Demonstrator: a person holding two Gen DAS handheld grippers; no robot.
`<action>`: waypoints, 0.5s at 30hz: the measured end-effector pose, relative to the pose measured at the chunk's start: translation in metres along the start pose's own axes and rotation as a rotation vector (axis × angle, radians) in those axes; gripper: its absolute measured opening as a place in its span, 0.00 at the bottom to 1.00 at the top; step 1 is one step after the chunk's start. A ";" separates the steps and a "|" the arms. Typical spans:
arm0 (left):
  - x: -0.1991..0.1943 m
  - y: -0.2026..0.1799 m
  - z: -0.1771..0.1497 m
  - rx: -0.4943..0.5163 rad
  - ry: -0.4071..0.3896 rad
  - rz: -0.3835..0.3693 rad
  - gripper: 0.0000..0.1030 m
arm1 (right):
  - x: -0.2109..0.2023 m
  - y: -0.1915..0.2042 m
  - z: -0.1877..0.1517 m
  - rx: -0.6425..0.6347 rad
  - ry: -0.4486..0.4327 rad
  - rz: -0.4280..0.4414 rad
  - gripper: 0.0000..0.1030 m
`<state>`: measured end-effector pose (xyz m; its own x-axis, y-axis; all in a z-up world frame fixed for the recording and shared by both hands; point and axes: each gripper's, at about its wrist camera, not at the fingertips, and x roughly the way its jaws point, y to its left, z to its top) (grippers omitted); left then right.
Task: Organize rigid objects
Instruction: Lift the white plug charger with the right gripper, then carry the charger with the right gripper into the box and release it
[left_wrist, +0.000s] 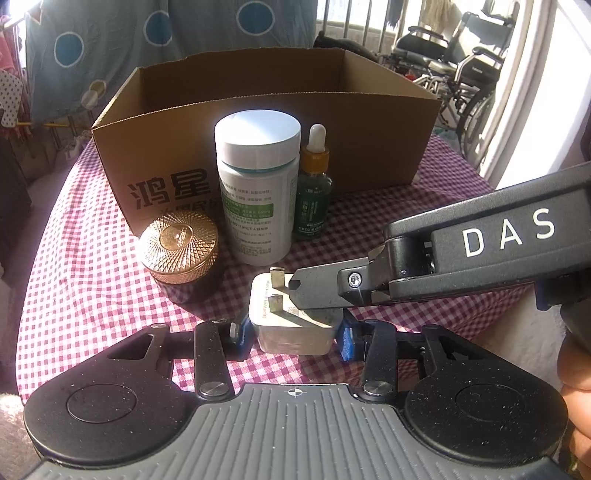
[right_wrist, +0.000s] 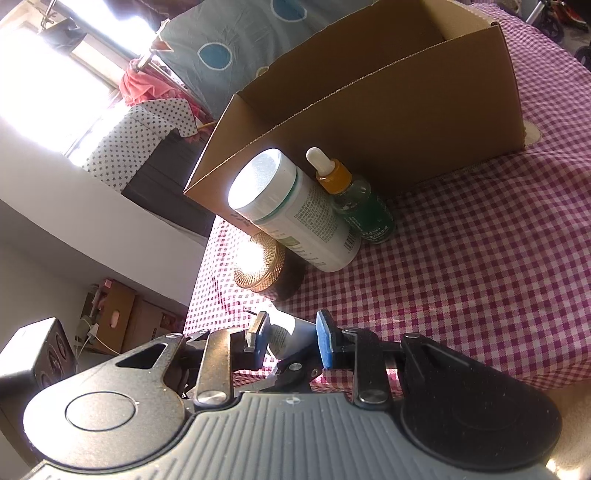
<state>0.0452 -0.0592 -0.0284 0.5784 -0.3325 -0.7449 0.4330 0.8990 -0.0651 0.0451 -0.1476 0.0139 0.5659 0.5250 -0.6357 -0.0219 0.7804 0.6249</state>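
Charger (left_wrist: 291, 325): a white plug adapter is seen on the checked tablecloth (left_wrist: 406, 221), in front of the cardboard box (left_wrist: 369, 140), with its metal prongs turned upward.
Left gripper (left_wrist: 293, 334): the charger is held between the two pads; the jaws are set narrow, and both blue pads are pressed on the sides of the charger.
Right gripper (right_wrist: 288, 336): it is brought over the charger from the right side of the box front; its jaws are narrow, and the white body is seen between its pads. Whether the pads press on it cannot be told.
White bottle (left_wrist: 257, 188): it is placed upright just in front of the box, behind the charger.
Dropper bottle (left_wrist: 314, 184): a green one with an orange collar, placed just beside the white bottle, against the box front.
Gold jar (left_wrist: 179, 251): it is placed near the left front corner of the box, beside the white bottle.
Cardboard box: it is open at the top.
Wheelchair (left_wrist: 454, 70): it is seen behind the box, to the right.
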 end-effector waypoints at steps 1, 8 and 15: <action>-0.002 0.000 -0.001 0.000 -0.004 0.001 0.41 | -0.001 0.001 -0.001 -0.002 -0.003 0.000 0.29; -0.026 0.003 0.003 0.005 -0.059 0.001 0.41 | -0.020 0.018 -0.006 -0.026 -0.058 0.019 0.29; -0.068 0.007 0.040 0.058 -0.191 0.012 0.41 | -0.058 0.060 0.016 -0.135 -0.186 0.046 0.29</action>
<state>0.0366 -0.0418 0.0486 0.7019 -0.3749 -0.6056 0.4612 0.8872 -0.0147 0.0244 -0.1369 0.0956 0.7036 0.4989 -0.5061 -0.1541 0.8023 0.5766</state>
